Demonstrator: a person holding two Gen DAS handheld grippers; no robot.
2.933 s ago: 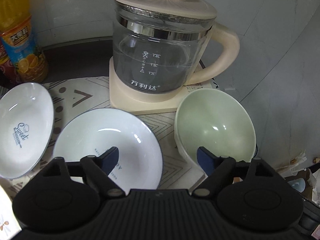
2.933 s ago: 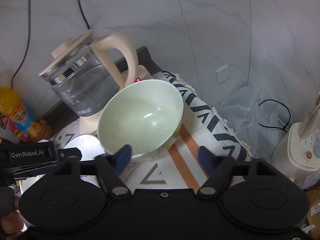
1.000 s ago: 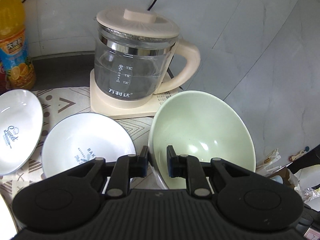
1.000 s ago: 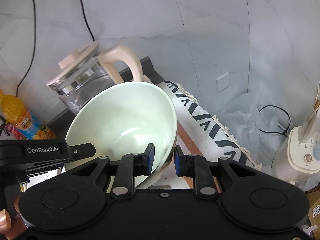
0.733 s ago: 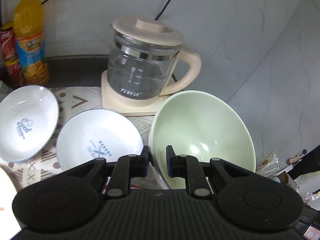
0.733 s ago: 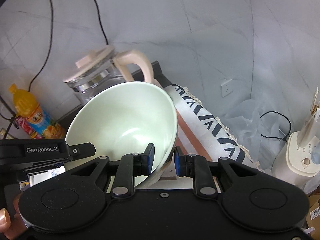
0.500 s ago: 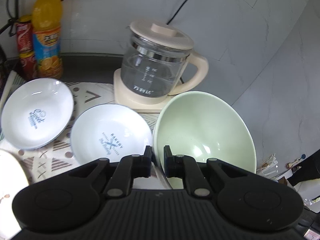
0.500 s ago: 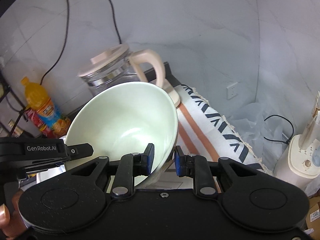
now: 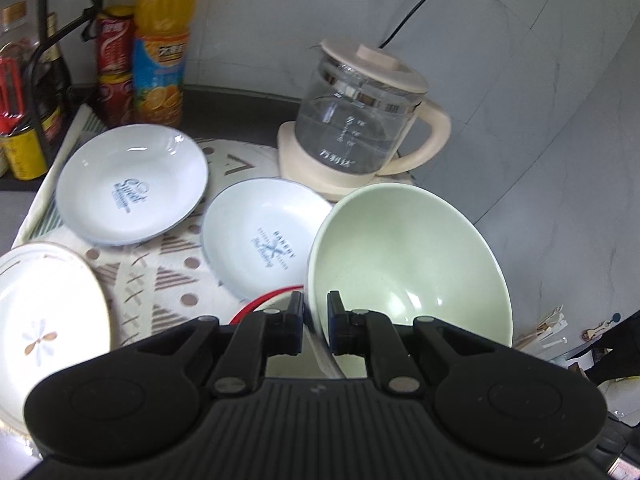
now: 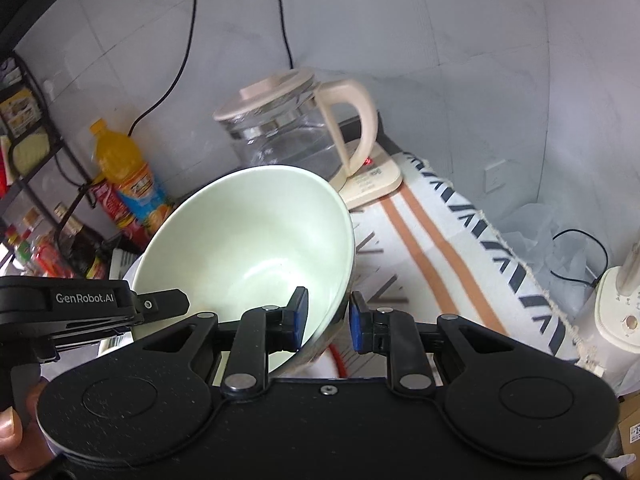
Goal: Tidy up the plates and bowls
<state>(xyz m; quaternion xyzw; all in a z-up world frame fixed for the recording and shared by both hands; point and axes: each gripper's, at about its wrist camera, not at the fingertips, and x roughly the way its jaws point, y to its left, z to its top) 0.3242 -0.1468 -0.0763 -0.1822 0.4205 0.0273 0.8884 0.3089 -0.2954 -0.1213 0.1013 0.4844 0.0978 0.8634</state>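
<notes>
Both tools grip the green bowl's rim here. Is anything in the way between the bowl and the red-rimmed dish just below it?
Nothing visible. The green bowl hangs tilted in the left tool and right tool, and the red-rimmed dish shows just beneath it. The Bakery plate lies beside, not between.

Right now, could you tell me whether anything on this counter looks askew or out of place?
Only the green bowl looks odd: it is tilted steeply, its opening facing sideways, with the left gripper and the right gripper each clamped on its rim. The two white plates lie flat on the mat; the kettle stands upright.
</notes>
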